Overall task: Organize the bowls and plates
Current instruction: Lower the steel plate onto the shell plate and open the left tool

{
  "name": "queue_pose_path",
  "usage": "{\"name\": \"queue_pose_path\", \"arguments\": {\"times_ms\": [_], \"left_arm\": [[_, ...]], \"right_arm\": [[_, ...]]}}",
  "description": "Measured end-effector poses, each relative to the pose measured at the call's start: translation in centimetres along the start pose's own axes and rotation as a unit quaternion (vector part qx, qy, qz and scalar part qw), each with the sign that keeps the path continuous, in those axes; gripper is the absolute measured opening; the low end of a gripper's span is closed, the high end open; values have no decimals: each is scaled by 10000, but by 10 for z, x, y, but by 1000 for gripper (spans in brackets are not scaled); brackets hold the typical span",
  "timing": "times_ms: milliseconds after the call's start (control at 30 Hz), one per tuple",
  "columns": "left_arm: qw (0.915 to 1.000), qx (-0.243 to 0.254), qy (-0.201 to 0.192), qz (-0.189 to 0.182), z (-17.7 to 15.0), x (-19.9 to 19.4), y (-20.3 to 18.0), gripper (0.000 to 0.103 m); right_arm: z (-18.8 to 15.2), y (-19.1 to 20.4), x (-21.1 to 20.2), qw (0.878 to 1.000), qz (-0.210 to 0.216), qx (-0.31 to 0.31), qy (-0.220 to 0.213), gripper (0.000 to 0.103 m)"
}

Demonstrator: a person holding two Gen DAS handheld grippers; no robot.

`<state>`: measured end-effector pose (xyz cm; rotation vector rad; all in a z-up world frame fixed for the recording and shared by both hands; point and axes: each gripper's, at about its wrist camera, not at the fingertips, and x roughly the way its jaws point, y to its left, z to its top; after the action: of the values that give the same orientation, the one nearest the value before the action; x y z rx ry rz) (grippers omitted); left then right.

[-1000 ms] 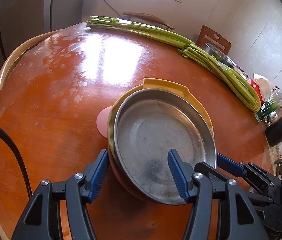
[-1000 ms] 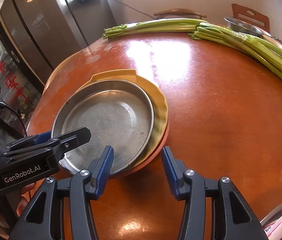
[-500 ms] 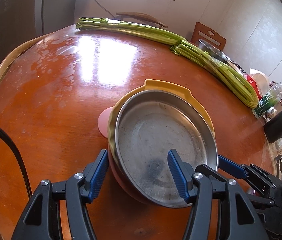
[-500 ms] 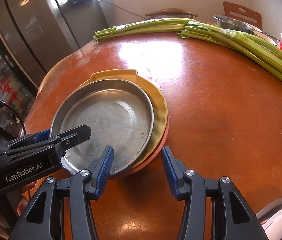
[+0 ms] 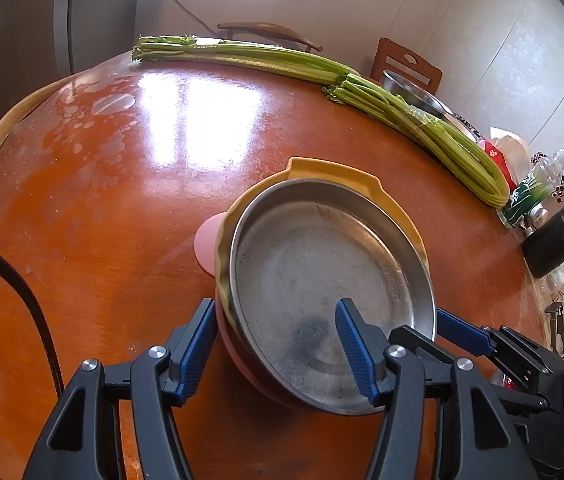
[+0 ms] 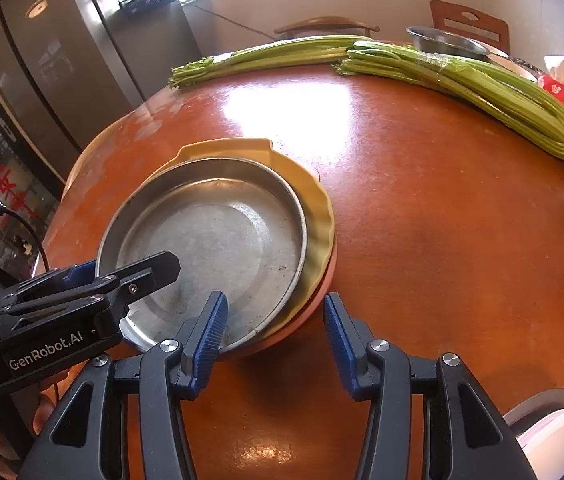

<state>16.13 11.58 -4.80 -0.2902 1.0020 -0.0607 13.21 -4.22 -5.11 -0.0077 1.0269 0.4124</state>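
Observation:
A steel plate lies in a yellow dish, which sits on a pink plate, stacked on the round wooden table. My left gripper is open and straddles the stack's near left rim: one finger outside, one over the steel plate. In the right wrist view the steel plate, yellow dish and pink plate show again. My right gripper is open and straddles the near right rim. The left gripper reaches in from the left.
Two celery bundles lie along the table's far side, with a steel bowl behind. Bottles and a red packet stand at the right edge. A white dish sits at the near right. Chairs and a fridge stand beyond.
Both grippers and the stack keep their relative places. The views have drawn back and risen a little, so more of the far table shows.

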Motion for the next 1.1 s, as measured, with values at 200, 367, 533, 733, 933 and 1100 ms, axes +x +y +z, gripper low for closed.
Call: {"name": "queue_pose_path", "arguments": {"times_ms": [200,367,533,733,933,1100], "left_arm": [[10000,3,14,-18,0,0,1,60],[10000,-32,23,-36,-1,0,3,60],[10000,-27,6,45,-1,-1,3,60],[9999,-26,-2,125,-3,-3,6,60],[9998,-43,-82,186,-5,-11,9,60],[9997,-33,-144,207,-8,-19,11,60]], "right_arm": [[0,1,0,10000,-30,-23,10,51],[1,2,1,10000,-66,-45,15,52],[1,1,2,10000,-60,-42,32,52],[2,-1,2,10000,-40,-18,45,52],[2,-1,1,10000,-25,-3,37,52],[2,-1,-2,10000,-40,0,-28,52]]}}
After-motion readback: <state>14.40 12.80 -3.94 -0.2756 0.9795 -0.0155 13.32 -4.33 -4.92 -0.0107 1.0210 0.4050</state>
